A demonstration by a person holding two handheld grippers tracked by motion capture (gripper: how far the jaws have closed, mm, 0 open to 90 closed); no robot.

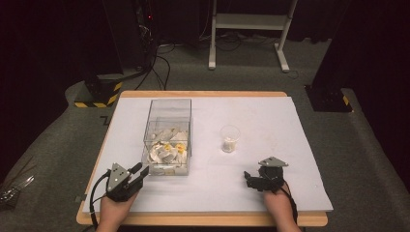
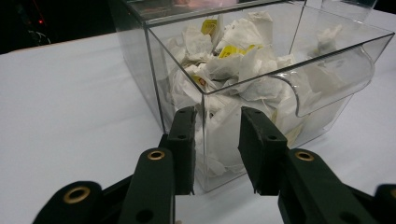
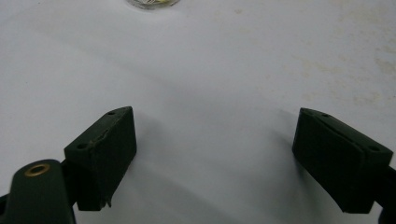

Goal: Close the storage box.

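Dim room with dark surroundings; the white surface (image 1: 270, 169) is evenly lit from above, shadows soft. The gripper views are slightly blurred, near parts least sharp.

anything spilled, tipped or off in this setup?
Nothing stands out. The clear box stands upright with its white packets all inside, and the small cup is upright too. The white sheet lies flat, with faint stains in the right gripper view. The left gripper straddles the box's near corner; the right gripper is open over bare sheet.

Right tongs (image 3: 215, 154) — jaws wide apart, white table cover (image 3: 210, 70), glass base (image 3: 152, 3) at top edge
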